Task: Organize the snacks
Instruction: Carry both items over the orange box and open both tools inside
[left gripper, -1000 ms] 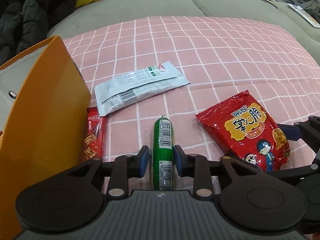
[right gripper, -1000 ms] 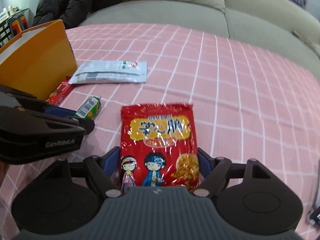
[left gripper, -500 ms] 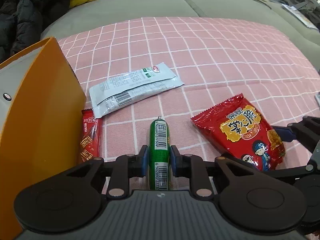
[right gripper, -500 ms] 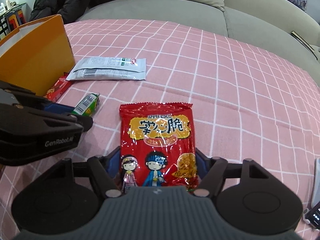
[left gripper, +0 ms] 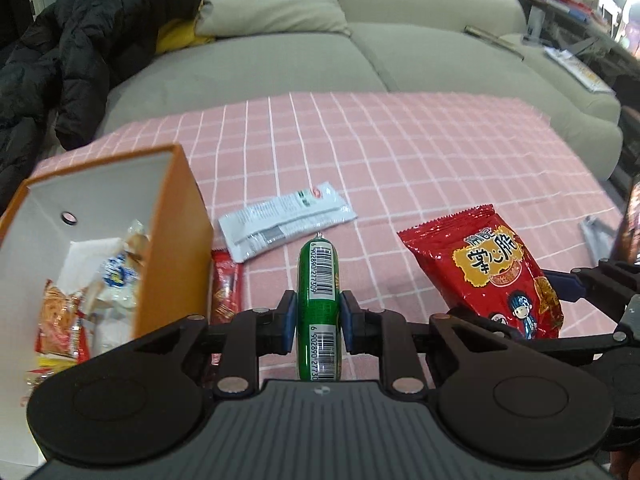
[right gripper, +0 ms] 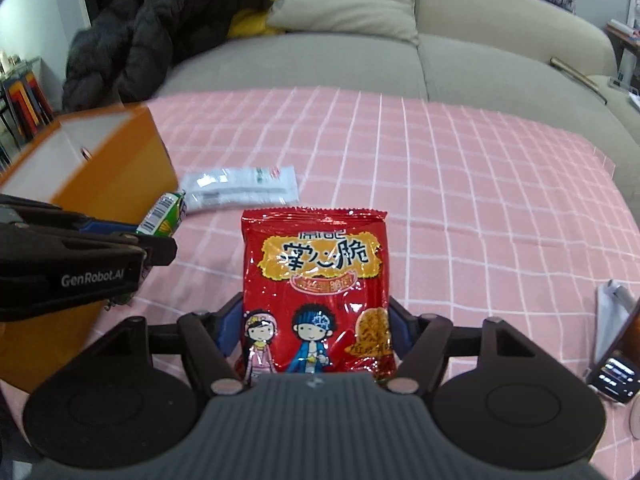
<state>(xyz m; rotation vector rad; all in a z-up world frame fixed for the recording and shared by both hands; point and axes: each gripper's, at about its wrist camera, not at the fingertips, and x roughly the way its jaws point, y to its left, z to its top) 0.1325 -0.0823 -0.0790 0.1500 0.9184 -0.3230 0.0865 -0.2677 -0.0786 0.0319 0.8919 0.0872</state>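
Orange box (left gripper: 176,240) at far left, open top now in full view of the left wrist camera where a second ago only its outer wall showed; several wrapped snacks already lie inside against the white lining. Small red packet (left gripper: 226,292) on the pink checked cloth (left gripper: 400,152), touching the box's foot. White-grey sachet (left gripper: 286,220) flat on the cloth just beyond, unmoved. Left gripper (left gripper: 318,316) clamped on the green sausage stick (left gripper: 319,280), pads tight against both sides; a second ago the pads stood off it while it lay on the cloth. The stick now rides up off the cloth, held lengthwise along the fingers, its tip just past the sachet's near edge in this view. Right gripper (right gripper: 316,332) closed on the lower end of the red crisp bag (right gripper: 316,280), which is also raised, upper edge free in the air. Both views have climbed: sofa and cushion fill the top of frame. Judgement: both picks are done and the carry has begun; the box sits close on the left, so the sausage stick likely goes in first, the bag after. A phone (right gripper: 612,374) lies at the far right edge.
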